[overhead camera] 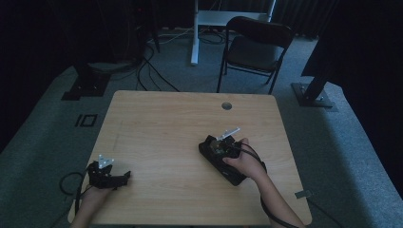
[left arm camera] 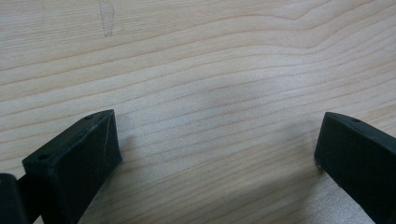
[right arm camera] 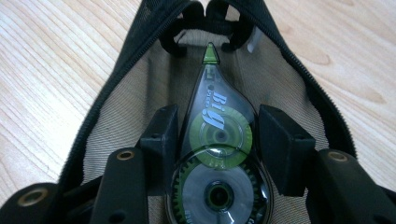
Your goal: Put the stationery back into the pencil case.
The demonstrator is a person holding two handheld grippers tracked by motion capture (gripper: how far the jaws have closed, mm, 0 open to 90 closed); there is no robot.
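Inside, the right claw (right arm camera: 217, 135) grips a correction-tape dispenser (right arm camera: 215, 154).

A correction tape dispenser (right arm camera: 215, 135) lies apparently inside the open pouch (right arm camera: 116, 93) on the table's (overhead camera: 161, 123) right half.

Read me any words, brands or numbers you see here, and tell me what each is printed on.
"Big": large green letters on the clear correction tape dispenser.
Small print beside it on the dispenser: too small to read.
Black pouch, table, both grippers: no text.
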